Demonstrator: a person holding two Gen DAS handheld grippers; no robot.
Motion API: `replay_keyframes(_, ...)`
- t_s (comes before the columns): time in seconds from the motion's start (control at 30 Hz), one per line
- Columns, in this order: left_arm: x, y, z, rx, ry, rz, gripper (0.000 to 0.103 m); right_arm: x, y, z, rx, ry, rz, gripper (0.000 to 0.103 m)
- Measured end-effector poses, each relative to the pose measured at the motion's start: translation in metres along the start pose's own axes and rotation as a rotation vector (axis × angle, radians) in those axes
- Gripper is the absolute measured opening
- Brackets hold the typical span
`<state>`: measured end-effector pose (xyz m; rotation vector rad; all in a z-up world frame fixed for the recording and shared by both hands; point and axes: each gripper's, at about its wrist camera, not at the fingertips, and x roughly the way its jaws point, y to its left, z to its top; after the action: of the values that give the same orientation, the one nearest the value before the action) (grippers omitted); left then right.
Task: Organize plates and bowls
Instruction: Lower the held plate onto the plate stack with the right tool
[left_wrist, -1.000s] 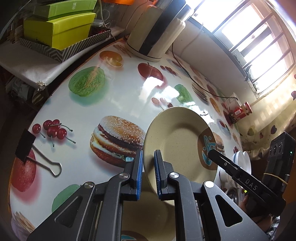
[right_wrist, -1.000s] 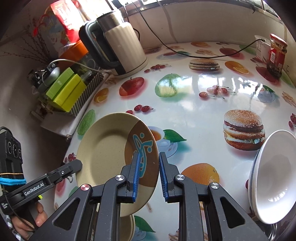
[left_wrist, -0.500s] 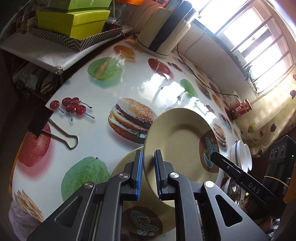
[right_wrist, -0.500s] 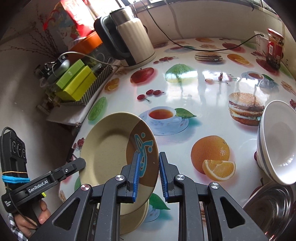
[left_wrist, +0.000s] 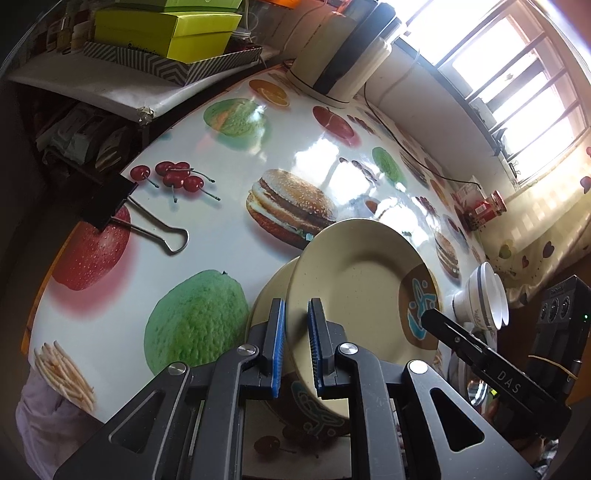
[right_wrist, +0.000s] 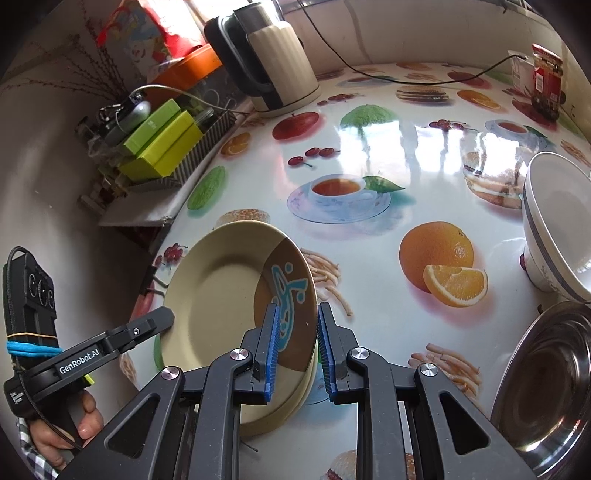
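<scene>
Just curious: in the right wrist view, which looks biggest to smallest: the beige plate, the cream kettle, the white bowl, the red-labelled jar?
1. Beige plate, though it sits nearest the camera.
2. Cream electric kettle and white bowl look similar; the bowl is cut off.
3. Red-labelled jar, farthest away.

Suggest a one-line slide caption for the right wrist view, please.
Right gripper, jaws spread around a tan plate over a stacked plate, left gripper at its far rim.

Top plate (right_wrist: 221, 291): beige with a brown sector and blue motif, tilted just over the one below.
Lower plate (right_wrist: 273, 413): same pattern, flat near the table's left edge.
White bowls (right_wrist: 557, 221): grey-banded, nested, tipped sideways towards the right.
Steel bowl (right_wrist: 546, 380): near right corner.
</scene>
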<state>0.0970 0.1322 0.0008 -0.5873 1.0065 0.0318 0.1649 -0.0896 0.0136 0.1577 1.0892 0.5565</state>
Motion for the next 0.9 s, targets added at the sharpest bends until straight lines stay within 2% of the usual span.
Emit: replay_keyframes(0.9,-0.003,0.016,-0.017,-0.020,0.007,0.017,0.013,0.004,0.011,-0.023,-0.025,0.025,-0.008,0.020)
